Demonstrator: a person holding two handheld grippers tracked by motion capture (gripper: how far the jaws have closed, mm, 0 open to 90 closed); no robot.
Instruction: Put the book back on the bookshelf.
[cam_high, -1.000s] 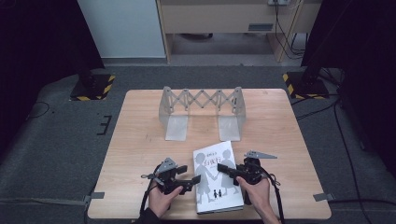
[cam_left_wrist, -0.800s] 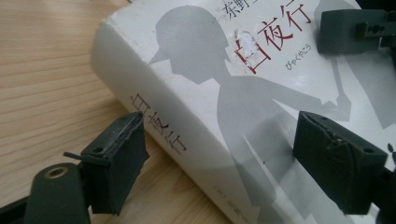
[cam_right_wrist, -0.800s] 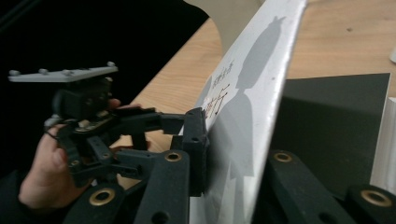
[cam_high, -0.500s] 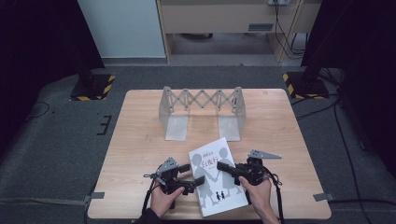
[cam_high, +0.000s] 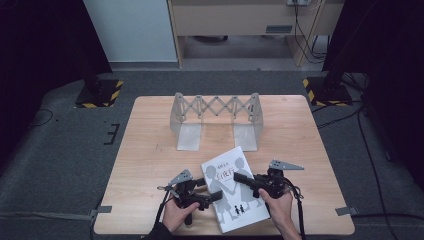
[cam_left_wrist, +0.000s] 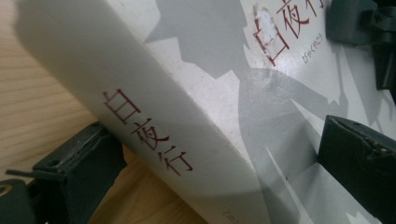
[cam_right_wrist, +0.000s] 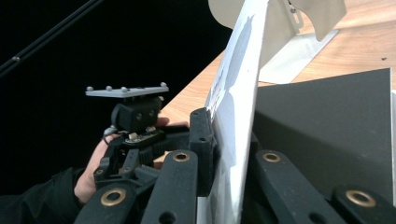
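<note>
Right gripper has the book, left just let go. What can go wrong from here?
1. The right gripper pinches only the front cover of the book, so the heavy page block may swing open or the cover may crease.
2. The left gripper, whose jaws have just been opening, straddles the spine; lifting now could snag it.
3. The folding rack stands just beyond; a swinging book might knock it.

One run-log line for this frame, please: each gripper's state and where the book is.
left gripper: jaws just opened, astride spine of white paperback book | right gripper: shut on its cover | book: near edge of wooden table | grey accordion rack: empty
</note>
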